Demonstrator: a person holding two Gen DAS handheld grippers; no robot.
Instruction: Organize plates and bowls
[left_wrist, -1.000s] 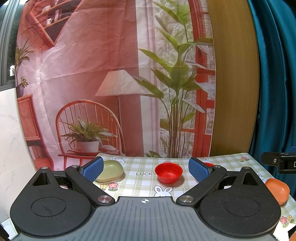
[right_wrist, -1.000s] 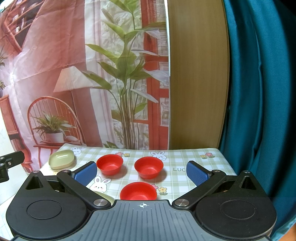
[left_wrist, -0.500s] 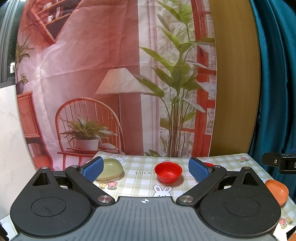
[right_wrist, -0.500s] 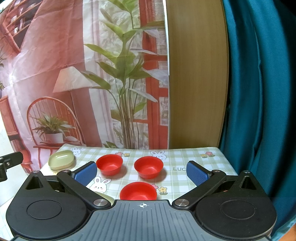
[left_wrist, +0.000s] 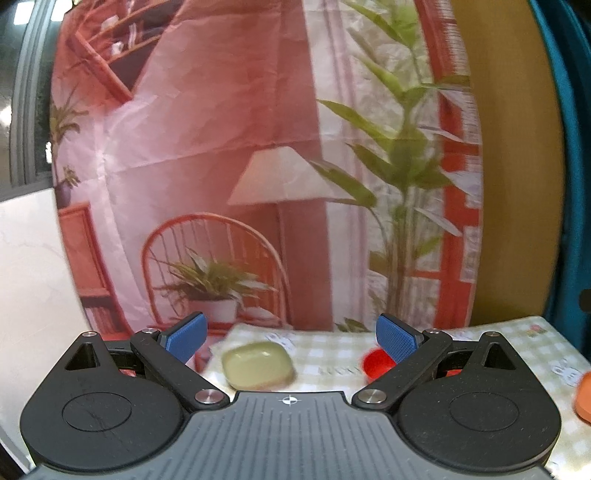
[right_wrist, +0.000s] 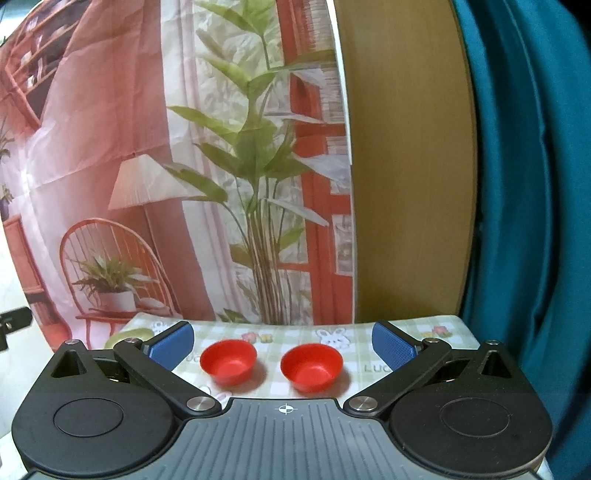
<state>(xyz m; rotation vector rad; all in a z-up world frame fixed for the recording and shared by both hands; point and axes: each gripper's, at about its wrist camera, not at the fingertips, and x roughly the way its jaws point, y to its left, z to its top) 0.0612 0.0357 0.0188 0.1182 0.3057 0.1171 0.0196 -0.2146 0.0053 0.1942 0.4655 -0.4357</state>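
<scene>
Unsorted: green plate (left_wrist: 257, 364), two red bowls (right_wrist: 228, 362) (right_wrist: 311, 366) apart on tablecloth (right_wrist: 273, 338); left gripper (left_wrist: 291, 338), right gripper (right_wrist: 282, 341) wide open, empty.

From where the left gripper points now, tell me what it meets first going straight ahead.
Probably the pale green dish, lying between the open left gripper fingers, slightly left of centre; depth is unclear. The red bowl sits off to the right.

Orange dish (left_wrist: 583, 397) edge-cut, blurred
</scene>
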